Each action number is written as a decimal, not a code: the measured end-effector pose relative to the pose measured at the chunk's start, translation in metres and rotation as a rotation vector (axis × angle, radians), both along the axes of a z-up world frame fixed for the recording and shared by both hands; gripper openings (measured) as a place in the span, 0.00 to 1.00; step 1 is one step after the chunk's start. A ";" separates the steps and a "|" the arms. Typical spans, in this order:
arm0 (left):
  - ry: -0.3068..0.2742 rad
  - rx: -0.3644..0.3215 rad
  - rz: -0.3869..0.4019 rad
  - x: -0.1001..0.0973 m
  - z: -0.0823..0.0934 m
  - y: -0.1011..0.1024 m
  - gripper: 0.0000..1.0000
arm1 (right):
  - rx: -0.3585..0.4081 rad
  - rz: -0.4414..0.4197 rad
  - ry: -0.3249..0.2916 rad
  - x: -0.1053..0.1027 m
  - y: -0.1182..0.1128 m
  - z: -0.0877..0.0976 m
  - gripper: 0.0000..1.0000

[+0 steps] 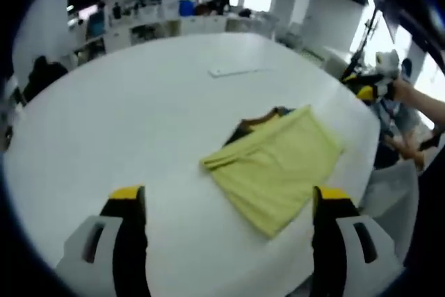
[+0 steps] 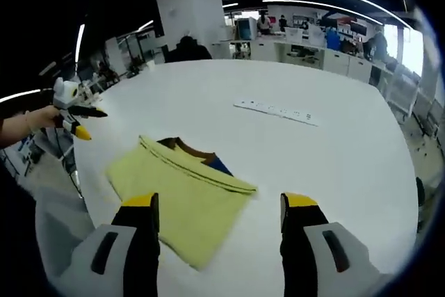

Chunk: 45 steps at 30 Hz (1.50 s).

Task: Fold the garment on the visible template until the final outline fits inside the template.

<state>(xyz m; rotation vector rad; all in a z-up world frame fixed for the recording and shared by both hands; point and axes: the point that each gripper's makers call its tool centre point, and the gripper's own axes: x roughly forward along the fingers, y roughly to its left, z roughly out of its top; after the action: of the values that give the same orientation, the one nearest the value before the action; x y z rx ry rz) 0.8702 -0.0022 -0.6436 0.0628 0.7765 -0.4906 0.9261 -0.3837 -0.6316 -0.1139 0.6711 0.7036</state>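
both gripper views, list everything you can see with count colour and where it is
folded yellow fabric garment: one, pale yellow, lying flat on the table near its edge, ahead of both grippers
brown and blue cloth layer: one, brown with a bit of blue, peeking out from under the yellow garment's far edge
flat white strip: one, white, lying on the table beyond the garment
round white table: one, white, carrying the garment and strip
background desks and shelves: several, white, along the far wall
left hand-held gripper: one, grey jaws with yellow tips, open, above the table short of the garment
right hand-held gripper: one, grey jaws with yellow tips, open, one jaw over the garment's near part
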 end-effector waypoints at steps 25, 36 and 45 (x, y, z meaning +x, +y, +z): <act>-0.146 -0.074 0.117 -0.093 0.069 0.014 0.99 | 0.089 -0.070 -0.125 -0.109 -0.017 0.071 1.00; -0.165 -0.064 0.140 -0.126 0.085 0.017 0.99 | 0.127 -0.143 -0.119 -0.138 -0.036 0.069 1.00; -0.158 -0.070 0.147 -0.128 0.083 0.013 0.99 | 0.133 -0.174 -0.117 -0.146 -0.045 0.070 1.00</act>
<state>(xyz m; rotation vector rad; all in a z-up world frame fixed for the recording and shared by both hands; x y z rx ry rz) 0.7420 0.0112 -0.5605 -0.0209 0.6038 -0.3683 0.7806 -0.4284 -0.5619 0.0255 0.5135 0.5674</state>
